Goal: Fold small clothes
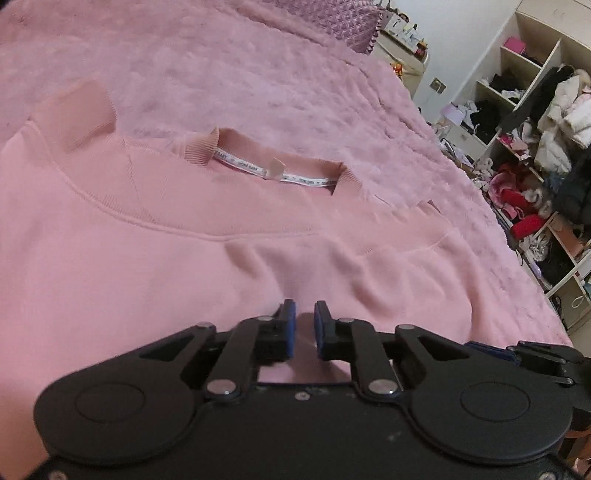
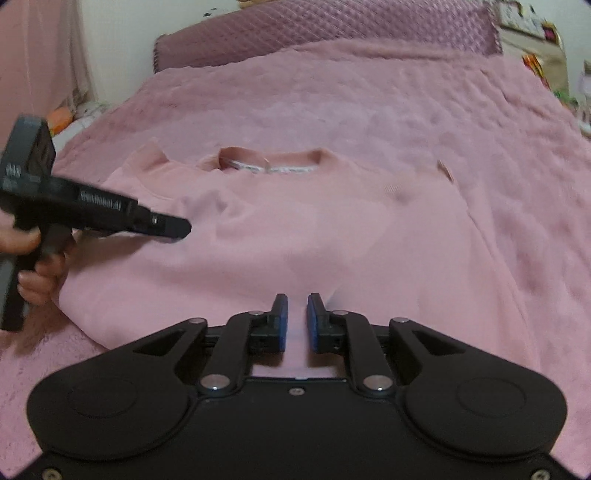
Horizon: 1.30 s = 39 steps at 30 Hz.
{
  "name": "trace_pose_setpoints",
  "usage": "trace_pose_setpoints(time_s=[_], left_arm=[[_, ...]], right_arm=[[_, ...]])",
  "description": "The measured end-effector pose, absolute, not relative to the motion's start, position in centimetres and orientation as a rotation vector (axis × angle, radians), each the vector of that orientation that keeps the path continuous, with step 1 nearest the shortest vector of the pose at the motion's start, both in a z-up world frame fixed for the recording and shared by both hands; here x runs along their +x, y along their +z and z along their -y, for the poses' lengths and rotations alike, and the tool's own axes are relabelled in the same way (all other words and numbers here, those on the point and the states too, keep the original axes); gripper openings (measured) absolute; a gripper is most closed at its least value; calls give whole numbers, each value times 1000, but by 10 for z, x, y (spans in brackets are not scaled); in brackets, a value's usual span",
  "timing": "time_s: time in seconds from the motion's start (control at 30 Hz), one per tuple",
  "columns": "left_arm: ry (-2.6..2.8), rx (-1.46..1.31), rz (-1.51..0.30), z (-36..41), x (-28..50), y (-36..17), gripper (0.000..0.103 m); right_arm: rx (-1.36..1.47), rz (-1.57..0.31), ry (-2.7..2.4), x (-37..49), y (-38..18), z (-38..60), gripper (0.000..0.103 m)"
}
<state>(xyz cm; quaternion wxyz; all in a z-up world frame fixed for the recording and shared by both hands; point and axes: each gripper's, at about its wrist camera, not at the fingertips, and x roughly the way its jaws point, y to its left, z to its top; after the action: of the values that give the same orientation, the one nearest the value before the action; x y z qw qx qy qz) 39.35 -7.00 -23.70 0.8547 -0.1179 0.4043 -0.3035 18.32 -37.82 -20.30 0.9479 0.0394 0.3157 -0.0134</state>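
A bed (image 2: 369,92) covered by a fuzzy pink blanket (image 1: 258,74) carries a pink sweatshirt (image 2: 295,229) lying flat, collar toward a quilted mauve pillow (image 2: 332,33) at its head.

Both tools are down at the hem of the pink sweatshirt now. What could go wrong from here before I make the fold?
1. The sweatshirt and the fuzzy blanket are nearly the same pink; a tool could pinch blanket along with the hem.
2. The cloth is rumpled ahead of the left tool; folding now may lock those creases in.
3. The right tool and the left one show narrow gaps; either might catch only one layer, so the fold could come out skewed.
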Motion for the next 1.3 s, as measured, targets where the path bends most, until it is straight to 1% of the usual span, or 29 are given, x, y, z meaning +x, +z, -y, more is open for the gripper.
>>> trace_pose_setpoints(time_s=[0.17,0.2,0.23,0.3,0.33,0.37,0.43,0.6,0.73,0.8,0.9,1.03,1.3], left_arm=[[-647,-278,-863,65,396,-230,12],[-658,-286,-854,65,391,-224,14],[-664,-293,-841,65,388,-220,24],[-656,-275,-780,58,379,-197,40],[-659,-261,-752,52,376,-189,41],[-661,-244,-724,42,373,-177,42],[-639,-233,-703,21,373,-161,44],[-489,-196,-693,-47,382,-132,48],[-396,-191,-712,-96,386,-128,50],[-370,-189,-719,-111,388,-131,51],[-359,-190,-739,-123,393,-143,51],[-356,-245,-768,-135,403,-163,51],[-383,-315,-811,-134,426,-193,51]], right_arm=[[83,-642,-42,187,-206,374,10],[80,-647,-45,189,-205,373,10],[81,-651,-47,192,-202,371,11],[94,-653,-47,193,-196,370,16],[99,-649,-41,193,-192,368,26],[99,-635,-37,192,-187,365,38],[68,-578,-28,188,-174,348,49],[-122,-500,119,187,-151,271,49],[-318,-472,234,189,-152,197,48],[-344,-484,292,192,-158,169,48],[-360,-511,372,197,-169,134,48],[-471,-500,407,205,-188,93,48],[-610,-522,399,227,-211,64,48]])
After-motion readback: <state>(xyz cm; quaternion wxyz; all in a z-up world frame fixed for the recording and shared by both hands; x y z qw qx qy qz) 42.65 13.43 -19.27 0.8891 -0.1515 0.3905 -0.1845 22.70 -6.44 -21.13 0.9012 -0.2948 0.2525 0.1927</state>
